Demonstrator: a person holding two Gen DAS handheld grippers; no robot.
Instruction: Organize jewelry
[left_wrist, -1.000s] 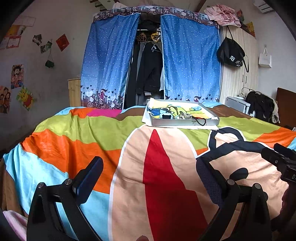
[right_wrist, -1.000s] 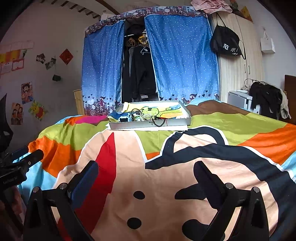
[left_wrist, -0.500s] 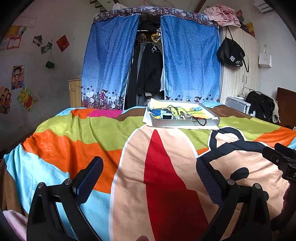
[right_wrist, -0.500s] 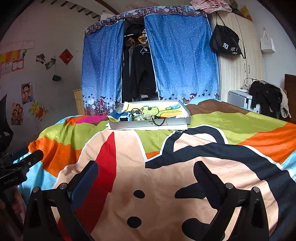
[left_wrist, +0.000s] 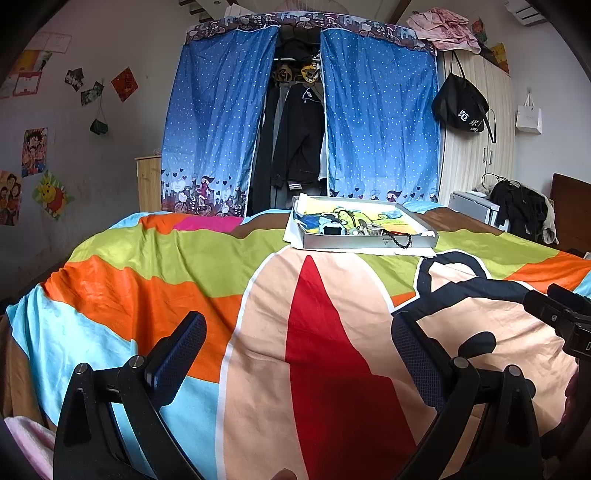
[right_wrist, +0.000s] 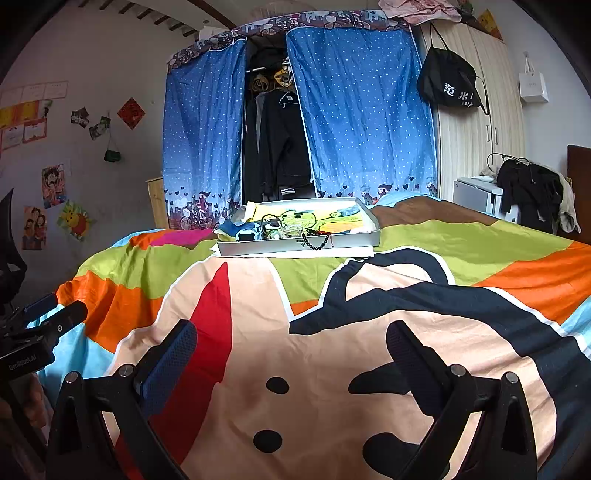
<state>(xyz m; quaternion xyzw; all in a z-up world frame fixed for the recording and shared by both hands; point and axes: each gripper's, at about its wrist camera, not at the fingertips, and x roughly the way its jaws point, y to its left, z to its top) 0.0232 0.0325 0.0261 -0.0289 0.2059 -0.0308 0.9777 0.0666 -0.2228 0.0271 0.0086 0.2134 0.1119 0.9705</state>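
Note:
A shallow grey tray (left_wrist: 369, 242) (right_wrist: 347, 242) lies at the far side of the bed on white paper. Inside it is a colourful cartoon sheet and a heap of jewelry (left_wrist: 354, 229) (right_wrist: 277, 232). A black bead bracelet (left_wrist: 400, 239) (right_wrist: 316, 242) hangs over the tray's front wall. My left gripper (left_wrist: 299, 343) hovers open over the bedspread, far short of the tray, with nothing between its fingers. My right gripper (right_wrist: 291, 343) is likewise open and empty, low over the bed. Each gripper shows at the edge of the other's view.
The bed carries a bright striped cartoon bedspread (left_wrist: 207, 266) (right_wrist: 461, 251). Behind it stand a blue-curtained wardrobe (left_wrist: 229, 122), a white cupboard with a black bag (left_wrist: 461, 107), and a chair heaped with dark clothes (right_wrist: 532, 192).
Both views have crept very slightly; the tray sits a touch lower and nearer in the frames. Both grippers stay open and empty.

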